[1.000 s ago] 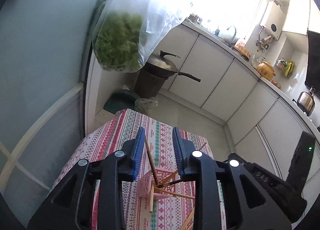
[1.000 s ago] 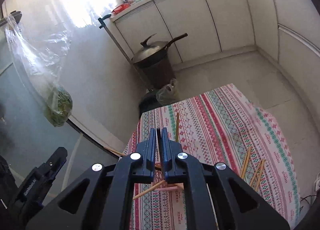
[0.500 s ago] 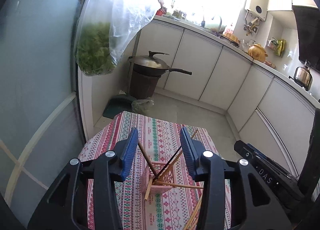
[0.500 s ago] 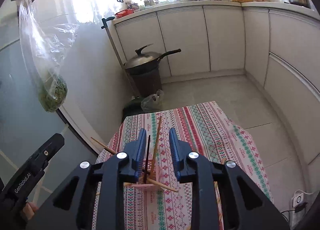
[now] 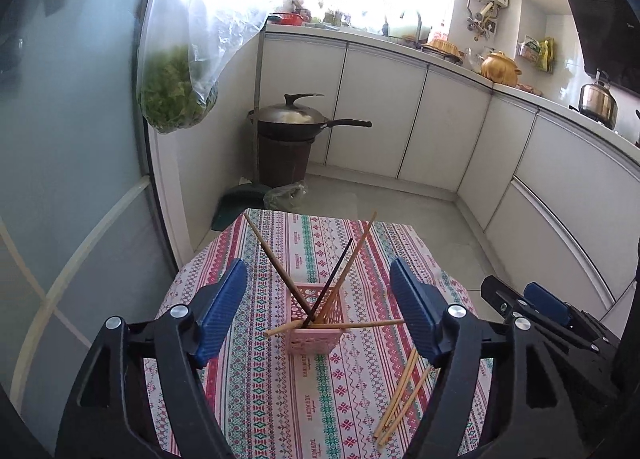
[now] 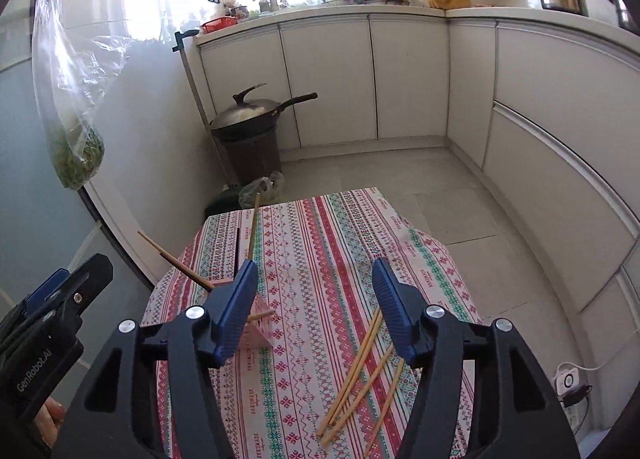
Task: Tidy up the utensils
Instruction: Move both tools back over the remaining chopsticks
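A pink lattice basket stands on the patterned tablecloth and holds several chopsticks, wooden ones and one dark one, leaning out in different directions. Loose wooden chopsticks lie on the cloth to its right; they also show in the right wrist view. My left gripper is open and empty, raised above the basket. My right gripper is open and empty above the cloth, left of the loose chopsticks. The basket is partly hidden behind the right gripper's left finger.
A lidded wok sits on a dark bin on the floor beyond the table. A plastic bag of greens hangs at the left by the glass door. White kitchen cabinets line the back and right.
Both grippers have opened wide and pulled back and up from the basket. The right gripper was shut a second ago; the chopstick it held stands in the basket.
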`<act>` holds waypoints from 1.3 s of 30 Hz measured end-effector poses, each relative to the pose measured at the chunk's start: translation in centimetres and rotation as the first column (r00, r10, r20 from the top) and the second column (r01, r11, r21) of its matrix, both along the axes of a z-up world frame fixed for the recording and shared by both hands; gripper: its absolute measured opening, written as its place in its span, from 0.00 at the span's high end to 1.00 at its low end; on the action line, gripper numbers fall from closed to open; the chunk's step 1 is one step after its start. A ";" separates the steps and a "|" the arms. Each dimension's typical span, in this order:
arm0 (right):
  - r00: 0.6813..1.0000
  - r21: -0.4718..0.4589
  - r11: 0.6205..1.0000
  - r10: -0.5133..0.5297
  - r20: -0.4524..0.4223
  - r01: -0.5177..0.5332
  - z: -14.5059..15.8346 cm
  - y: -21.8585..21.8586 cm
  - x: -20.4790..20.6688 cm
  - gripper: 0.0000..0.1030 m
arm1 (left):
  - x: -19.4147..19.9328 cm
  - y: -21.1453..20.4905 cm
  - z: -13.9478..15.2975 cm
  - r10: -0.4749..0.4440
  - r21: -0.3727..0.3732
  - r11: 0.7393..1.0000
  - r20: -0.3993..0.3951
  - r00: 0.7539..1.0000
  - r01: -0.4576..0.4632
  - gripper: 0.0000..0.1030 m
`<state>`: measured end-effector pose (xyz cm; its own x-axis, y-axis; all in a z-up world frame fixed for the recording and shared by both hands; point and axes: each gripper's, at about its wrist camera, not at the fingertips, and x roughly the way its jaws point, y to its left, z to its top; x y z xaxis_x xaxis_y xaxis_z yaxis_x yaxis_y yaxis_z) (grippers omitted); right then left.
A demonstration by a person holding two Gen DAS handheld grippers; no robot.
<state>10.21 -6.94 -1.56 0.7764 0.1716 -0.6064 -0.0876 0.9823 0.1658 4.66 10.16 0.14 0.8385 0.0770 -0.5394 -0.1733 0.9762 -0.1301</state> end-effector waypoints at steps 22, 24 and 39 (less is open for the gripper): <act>0.956 -0.001 0.973 -0.228 -0.183 0.232 -6.5 -10.6 -2.7 0.07 | -1.6 -4.7 -7.4 -0.094 -0.003 0.995 -0.197 0.976 0.095 0.07; 0.940 0.033 0.961 -0.262 -0.220 0.276 -7.4 -12.6 -2.5 0.07 | -1.3 -5.6 -8.7 -0.114 0.007 0.993 -0.243 0.963 0.119 0.07; 0.851 0.357 0.807 -0.305 -0.428 0.469 -11.0 -21.9 -2.6 0.07 | 4.6 -16.4 -19.8 -0.358 -0.028 0.903 -0.599 0.716 0.428 0.07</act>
